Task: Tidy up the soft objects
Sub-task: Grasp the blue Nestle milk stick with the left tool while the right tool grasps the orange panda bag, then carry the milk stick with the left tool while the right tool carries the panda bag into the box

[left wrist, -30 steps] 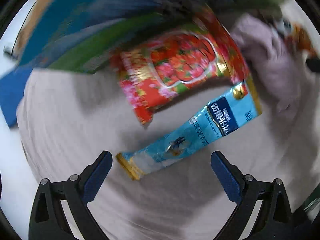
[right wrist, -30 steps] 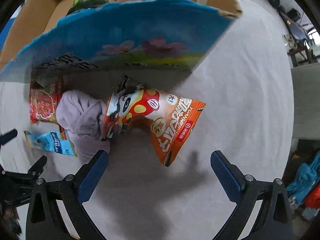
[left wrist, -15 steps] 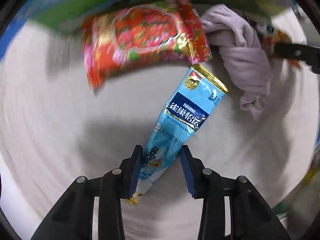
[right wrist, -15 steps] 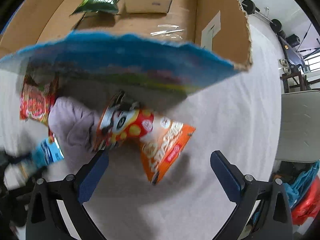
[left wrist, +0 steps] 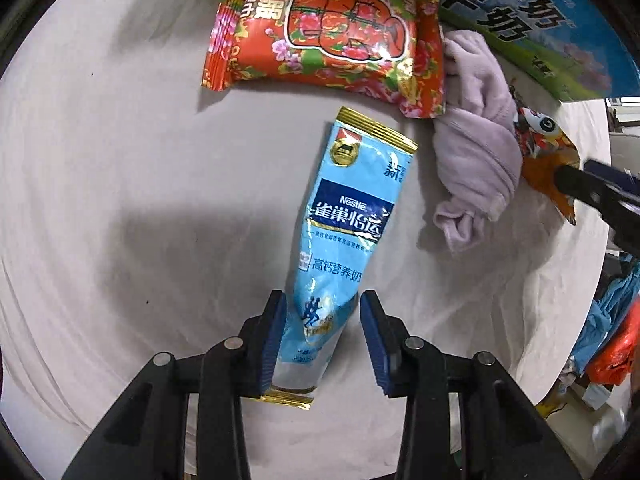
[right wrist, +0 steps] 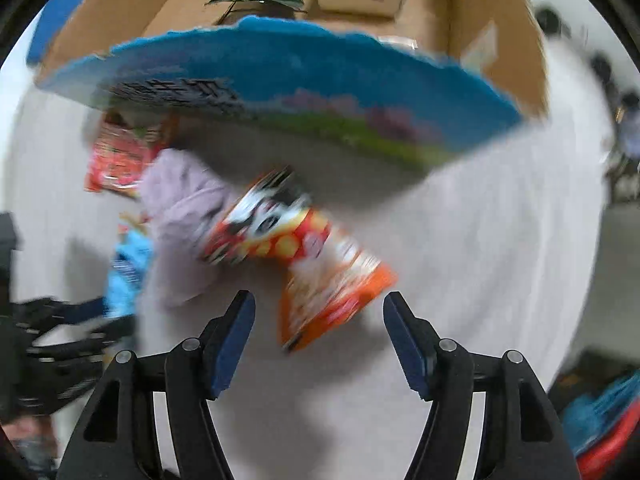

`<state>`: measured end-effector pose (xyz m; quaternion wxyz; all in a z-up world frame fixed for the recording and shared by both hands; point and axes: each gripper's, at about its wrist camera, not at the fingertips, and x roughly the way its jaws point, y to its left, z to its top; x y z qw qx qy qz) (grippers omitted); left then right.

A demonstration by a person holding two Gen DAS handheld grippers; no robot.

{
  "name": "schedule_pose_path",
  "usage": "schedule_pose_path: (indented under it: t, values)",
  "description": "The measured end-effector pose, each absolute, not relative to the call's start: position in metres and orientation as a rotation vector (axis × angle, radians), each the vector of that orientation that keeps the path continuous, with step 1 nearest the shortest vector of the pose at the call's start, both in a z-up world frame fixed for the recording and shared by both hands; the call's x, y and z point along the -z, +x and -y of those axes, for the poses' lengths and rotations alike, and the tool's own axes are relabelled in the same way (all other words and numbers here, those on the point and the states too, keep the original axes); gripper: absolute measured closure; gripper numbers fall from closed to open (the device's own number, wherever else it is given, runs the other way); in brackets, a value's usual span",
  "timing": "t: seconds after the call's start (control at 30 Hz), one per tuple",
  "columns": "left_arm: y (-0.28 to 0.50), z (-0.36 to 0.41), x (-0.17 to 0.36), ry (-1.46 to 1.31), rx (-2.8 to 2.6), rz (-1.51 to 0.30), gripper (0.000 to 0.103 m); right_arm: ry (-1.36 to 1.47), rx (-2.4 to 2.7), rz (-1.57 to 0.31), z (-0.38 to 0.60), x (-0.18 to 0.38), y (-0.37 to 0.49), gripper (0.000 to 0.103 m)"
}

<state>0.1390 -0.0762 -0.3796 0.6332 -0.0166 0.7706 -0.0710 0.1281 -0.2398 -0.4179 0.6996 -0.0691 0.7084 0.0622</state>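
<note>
Left wrist view shows the left gripper (left wrist: 322,336) narrowed around the lower end of a long light-blue foil milk-powder sachet (left wrist: 348,232) with gold sealed ends and a dark-blue label band. The left blue pad (left wrist: 274,336) touches its edge, while a small gap shows at the right pad, so a firm hold cannot be confirmed. The sachet lies flat on the wrinkled pale-grey cloth (left wrist: 120,200), pointing away. Beyond it rests a red floral snack packet (left wrist: 328,40), puffed and glossy, and to its right a crumpled lilac fabric bundle (left wrist: 476,152), touching the packet's corner. Right wrist view is blurred: the right gripper (right wrist: 318,340) stands wide open above the cloth, just short of an orange panda-print snack bag (right wrist: 316,260), twisted at its middle, lying against the lilac bundle. Behind stands a blue-and-green printed cardboard box (right wrist: 280,80).
</note>
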Motion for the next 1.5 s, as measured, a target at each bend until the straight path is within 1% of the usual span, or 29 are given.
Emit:
schedule_pose_path:
  t: [0.07, 0.1, 0.13, 0.2, 0.3, 0.4, 0.43, 0.47, 0.5, 0.53, 0.57, 0.7, 0.77, 0.83, 0.87, 0.9, 0.93, 0.97, 1.03, 1.13, 1.17, 1.23, 1.27, 1.4, 1.5]
  values:
    - [0.137, 0.073, 0.383, -0.036, 0.154, -1.765, 0.067, -0.175, -0.144, -1.585, 0.236, 0.428, 0.135, 0.034]
    - [0.135, 0.076, 0.382, -0.036, 0.149, -1.766, 0.067, -0.168, -0.159, -1.592, 0.235, 0.432, 0.137, 0.038]
    - [0.138, 0.075, 0.379, -0.041, 0.146, -1.767, 0.067, -0.157, -0.155, -1.601, 0.234, 0.436, 0.138, 0.046]
    - [0.142, 0.073, 0.382, -0.052, 0.147, -1.771, 0.067, -0.118, -0.106, -1.595, 0.243, 0.436, 0.136, 0.052]
    - [0.147, 0.071, 0.382, -0.051, 0.153, -1.767, 0.067, -0.005, 0.082, -1.673, 0.269, 0.439, 0.122, 0.058]
    - [0.144, 0.075, 0.383, -0.063, 0.153, -1.774, 0.067, 0.175, 0.176, -1.705, 0.286, 0.434, 0.095, 0.058]
    - [0.147, 0.064, 0.386, -0.067, 0.156, -1.78, 0.067, 0.24, 0.163, -1.72, 0.289, 0.434, 0.088, 0.058]
    - [0.147, 0.064, 0.387, -0.07, 0.159, -1.788, 0.067, 0.325, 0.123, -1.741, 0.291, 0.435, 0.081, 0.051]
    - [0.148, 0.063, 0.388, -0.073, 0.159, -1.791, 0.067, 0.423, 0.072, -1.764, 0.294, 0.436, 0.075, 0.036]
    - [0.149, 0.062, 0.389, -0.076, 0.159, -1.795, 0.067, 0.468, 0.04, -1.771, 0.296, 0.435, 0.072, 0.029]
    - [0.151, 0.062, 0.39, -0.072, 0.161, -1.804, 0.067, 0.47, 0.025, -1.763, 0.298, 0.432, 0.071, 0.026]
    - [0.159, 0.066, 0.39, -0.041, 0.178, -1.822, 0.067, 0.289, 0.007, -1.695, 0.301, 0.418, 0.084, 0.025]
    - [0.163, 0.073, 0.388, -0.033, 0.198, -1.824, 0.067, 0.194, -0.027, -1.685, 0.295, 0.421, 0.088, 0.026]
    - [0.164, 0.079, 0.389, -0.046, 0.231, -1.843, 0.067, 0.099, -0.062, -1.691, 0.294, 0.436, 0.095, 0.026]
    - [0.164, 0.08, 0.391, -0.073, 0.248, -1.861, 0.069, 0.081, -0.078, -1.702, 0.289, 0.442, 0.096, 0.026]
    - [0.163, 0.08, 0.394, -0.103, 0.259, -1.879, 0.07, 0.088, -0.093, -1.723, 0.286, 0.449, 0.096, 0.032]
    - [0.163, 0.08, 0.396, -0.114, 0.261, -1.887, 0.07, 0.117, -0.104, -1.737, 0.286, 0.454, 0.096, 0.039]
    - [0.163, 0.08, 0.396, -0.11, 0.26, -1.879, 0.07, 0.14, -0.107, -1.747, 0.293, 0.454, 0.097, 0.052]
    - [0.165, 0.081, 0.396, -0.088, 0.261, -1.876, 0.07, 0.148, -0.08, -1.725, 0.292, 0.454, 0.096, 0.054]
    - [0.165, 0.085, 0.394, -0.069, 0.246, -1.861, 0.071, 0.161, -0.051, -1.712, 0.291, 0.452, 0.092, 0.055]
    - [0.165, 0.088, 0.393, -0.051, 0.235, -1.848, 0.074, 0.161, -0.047, -1.713, 0.291, 0.451, 0.088, 0.055]
    - [0.163, 0.093, 0.391, -0.026, 0.225, -1.816, 0.075, 0.155, -0.028, -1.715, 0.285, 0.452, 0.073, 0.055]
    - [0.161, 0.096, 0.389, -0.02, 0.216, -1.803, 0.076, 0.152, -0.02, -1.713, 0.284, 0.456, 0.082, 0.055]
    - [0.158, 0.097, 0.376, -0.024, 0.202, -1.759, 0.077, 0.122, 0.024, -1.678, 0.282, 0.436, 0.072, 0.055]
    - [0.15, 0.094, 0.353, -0.016, 0.214, -1.718, 0.077, 0.139, 0.028, -1.646, 0.268, 0.413, 0.076, 0.055]
